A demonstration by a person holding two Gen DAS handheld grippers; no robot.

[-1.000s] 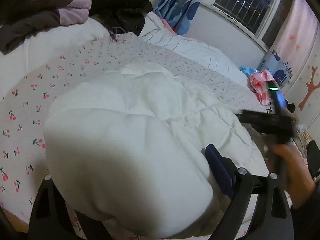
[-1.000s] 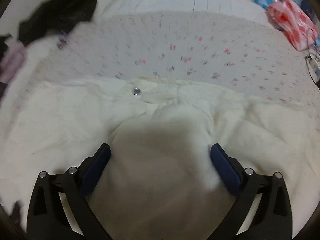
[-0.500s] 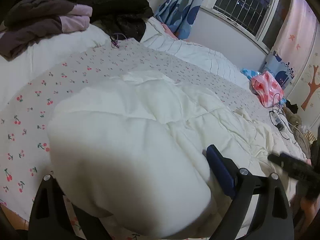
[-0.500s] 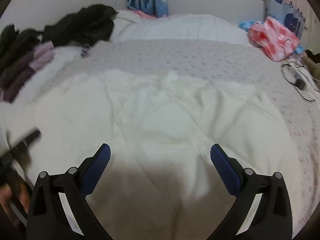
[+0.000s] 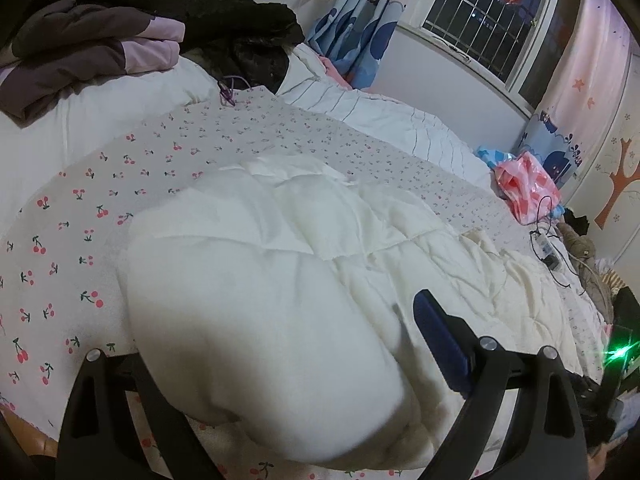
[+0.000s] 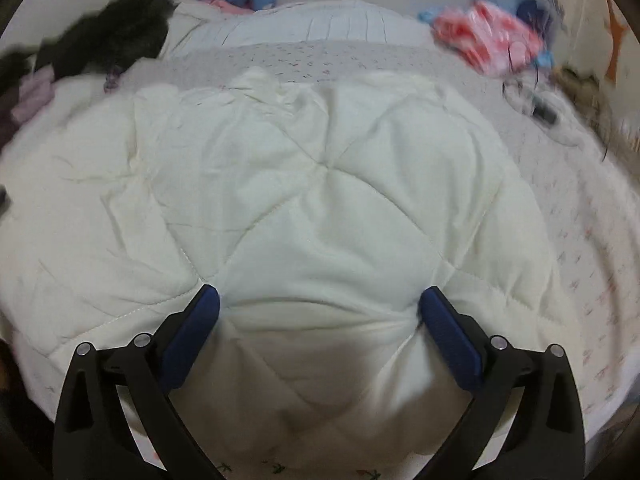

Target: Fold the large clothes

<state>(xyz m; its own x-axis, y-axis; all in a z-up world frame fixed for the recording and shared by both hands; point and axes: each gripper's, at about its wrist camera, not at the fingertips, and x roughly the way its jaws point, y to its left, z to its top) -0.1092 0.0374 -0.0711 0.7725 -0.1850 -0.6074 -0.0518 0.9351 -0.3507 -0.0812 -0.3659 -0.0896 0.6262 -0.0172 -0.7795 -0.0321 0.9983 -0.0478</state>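
A large white quilted garment (image 5: 320,232) lies spread on the cherry-print sheet (image 5: 80,216) of a bed. My left gripper (image 5: 280,320) is open at the garment's near end. A thick puffed fold bulges between its fingers and hides the left one; the blue right pad (image 5: 436,344) shows. In the right wrist view the garment (image 6: 320,168) fills the middle. My right gripper (image 6: 320,308) is open and low on the near edge, with both blue pads pressed against a bulge of fabric.
Dark and purple clothes (image 5: 120,32) are piled at the far left of the bed. A white duvet (image 5: 400,120) lies along the back under the window. A pink plastic bag (image 5: 528,188) and a charger with cables (image 5: 548,252) sit at the right.
My right gripper has drawn back from the middle of the garment and come down onto its near edge. In the left wrist view it left the right side. The left gripper has barely moved.
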